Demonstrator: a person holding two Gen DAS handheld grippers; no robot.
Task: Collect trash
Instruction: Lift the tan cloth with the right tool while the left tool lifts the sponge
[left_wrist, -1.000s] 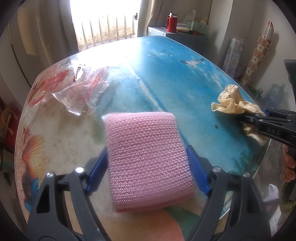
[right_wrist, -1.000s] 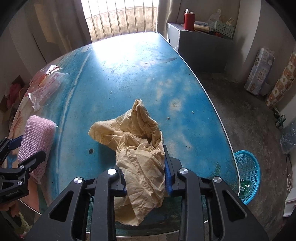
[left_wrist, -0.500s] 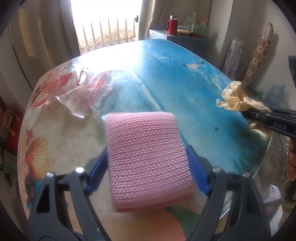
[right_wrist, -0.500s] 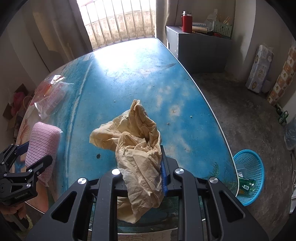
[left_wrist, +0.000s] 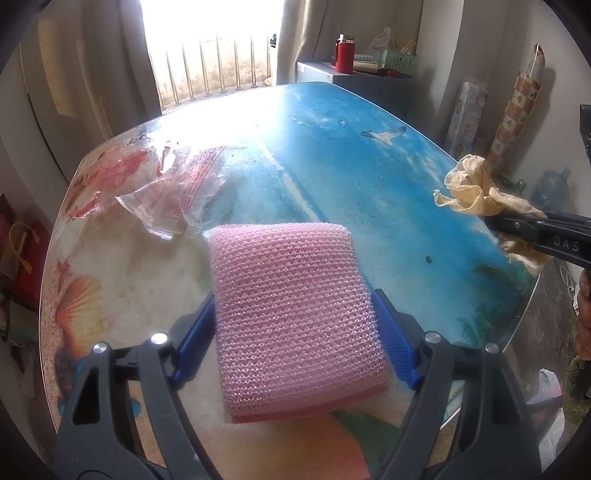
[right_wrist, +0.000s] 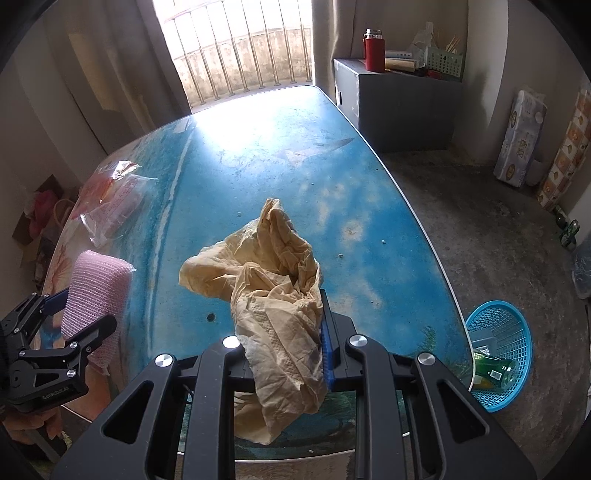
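Lifted a little higher than a second ago, the crumpled tan paper now hangs clear of the tabletop, pinched in the right tongs. Those tongs were closing on it within the last second and stand narrow, their blue pads pressing the wad from both sides; the paper's lower end droops past the pads, and the left pad is hidden behind it. In the left wrist view the same paper shows at the right edge, where the right tongs are cut off by the frame and only a sliver of the hand behind them is visible.

One pink mesh sponge sits between the blue pads of the left tongs, which stand wide and hold it by its two sides, much as before. Whether its underside rests on the tabletop or floats just above cannot be told. From the right wrist view the sponge and left tongs appear at the left edge, partly cropped.

One clear plastic wrapper with red print lies flat beyond the sponge; glare from the window washes out its far end.

On the floor beside the tabletop's right edge stands one blue basket, with a green bottle inside; its other contents are too small to make out.
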